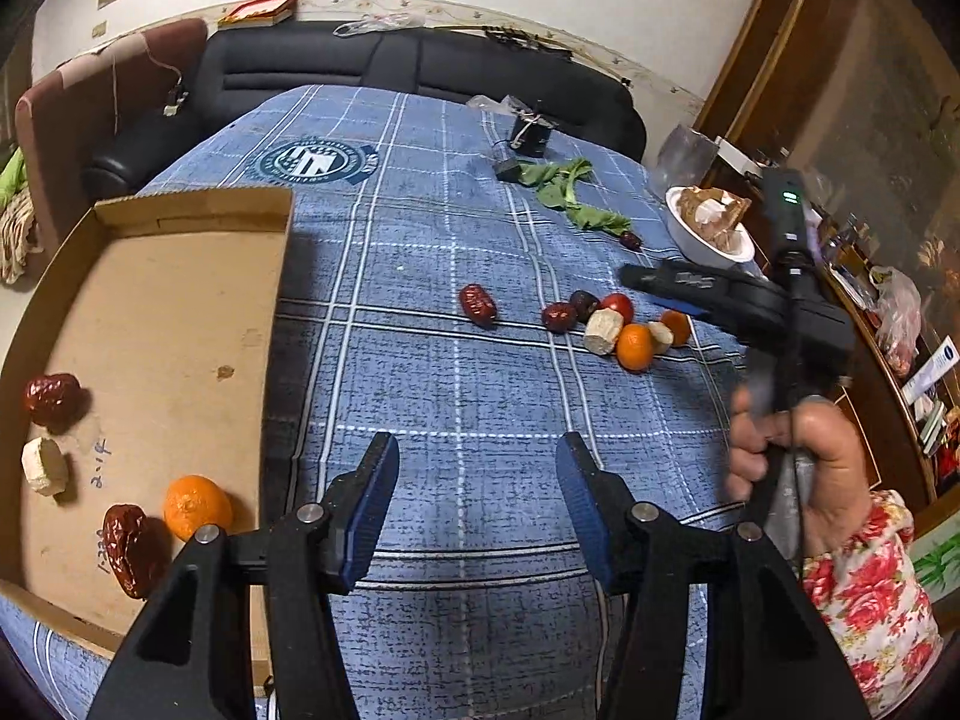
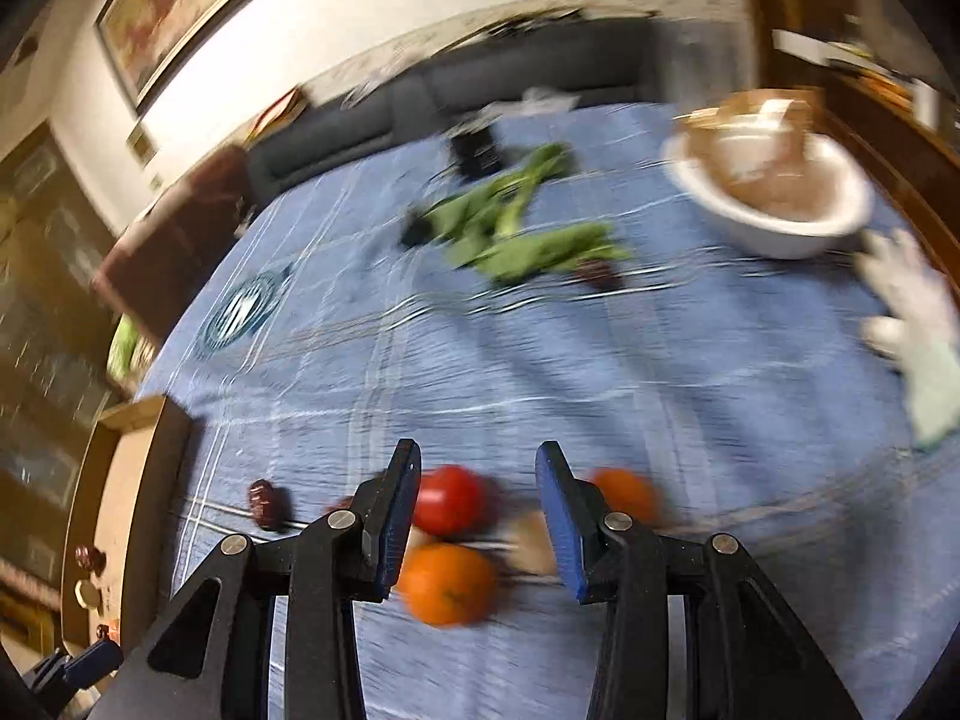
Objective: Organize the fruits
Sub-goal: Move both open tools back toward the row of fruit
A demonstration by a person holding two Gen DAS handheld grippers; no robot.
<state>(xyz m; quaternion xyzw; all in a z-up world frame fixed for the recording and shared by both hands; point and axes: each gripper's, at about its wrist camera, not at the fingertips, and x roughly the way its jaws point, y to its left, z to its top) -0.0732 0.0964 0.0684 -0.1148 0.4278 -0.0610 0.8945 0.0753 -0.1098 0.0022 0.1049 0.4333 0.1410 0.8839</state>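
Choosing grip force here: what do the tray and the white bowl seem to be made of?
Tray: plain brown cardboard, matte, with stains, pen marks and folded walls. White bowl: smooth and glossy, likely ceramic, though plastic can't be ruled out.

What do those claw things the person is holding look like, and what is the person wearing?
Each gripper, left and right, is black plastic with triangular cut-outs, silver pivot pins and ribbed blue pads on its jaws. The left view shows the right one's black body with a green light and a cable, gripped by a bare hand with a red floral sleeve.
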